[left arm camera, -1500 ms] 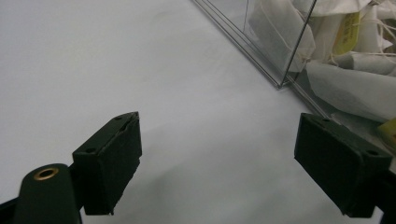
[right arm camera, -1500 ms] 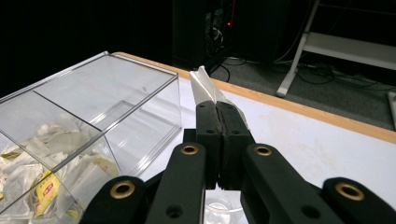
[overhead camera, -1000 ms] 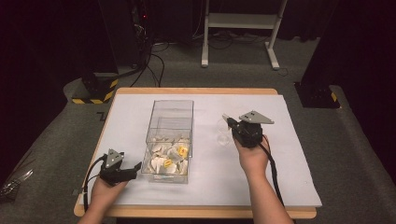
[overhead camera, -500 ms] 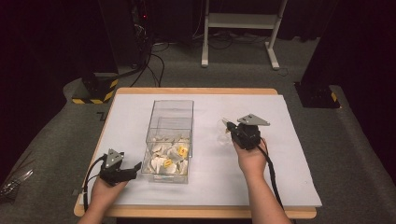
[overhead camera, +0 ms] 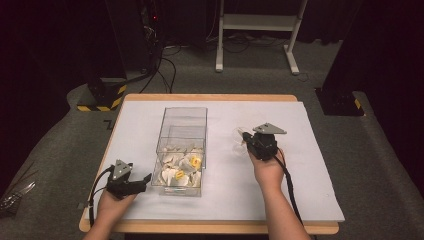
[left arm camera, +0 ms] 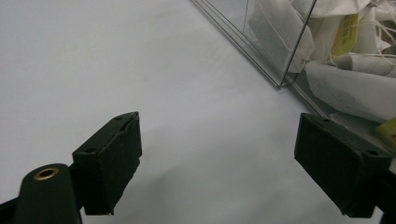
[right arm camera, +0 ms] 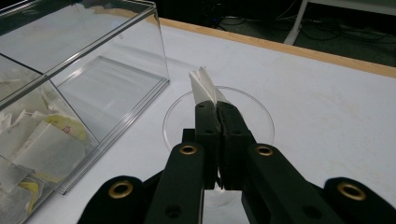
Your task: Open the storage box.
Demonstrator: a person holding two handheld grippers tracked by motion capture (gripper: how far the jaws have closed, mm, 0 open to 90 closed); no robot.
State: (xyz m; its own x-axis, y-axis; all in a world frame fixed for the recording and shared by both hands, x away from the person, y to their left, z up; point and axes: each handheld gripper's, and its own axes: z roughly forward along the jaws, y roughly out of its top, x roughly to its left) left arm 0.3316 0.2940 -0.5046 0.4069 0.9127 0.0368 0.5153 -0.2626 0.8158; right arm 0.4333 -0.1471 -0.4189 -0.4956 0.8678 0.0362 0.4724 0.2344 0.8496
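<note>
Right tool (right arm camera: 217,108): jaws pressed together on a white tea bag (right arm camera: 203,85), which sticks up past the tips. The bag hangs over a round clear dish (right arm camera: 261,123) on the white tabletop (right arm camera: 327,112), just right of the clear box (right arm camera: 116,60). In the high view the right tool (overhead camera: 248,140) sits well right of the box (overhead camera: 182,132).

Left tool (left arm camera: 219,154): jaws wide apart, nothing between them, low over the tabletop beside the box's near corner. More tea bags (overhead camera: 179,167) lie in the box's near compartment; the far compartment looks bare.

Tool (right arm camera: 217,105) pinching white tea bag (right arm camera: 203,86) above clear dish (right arm camera: 261,114).
</note>
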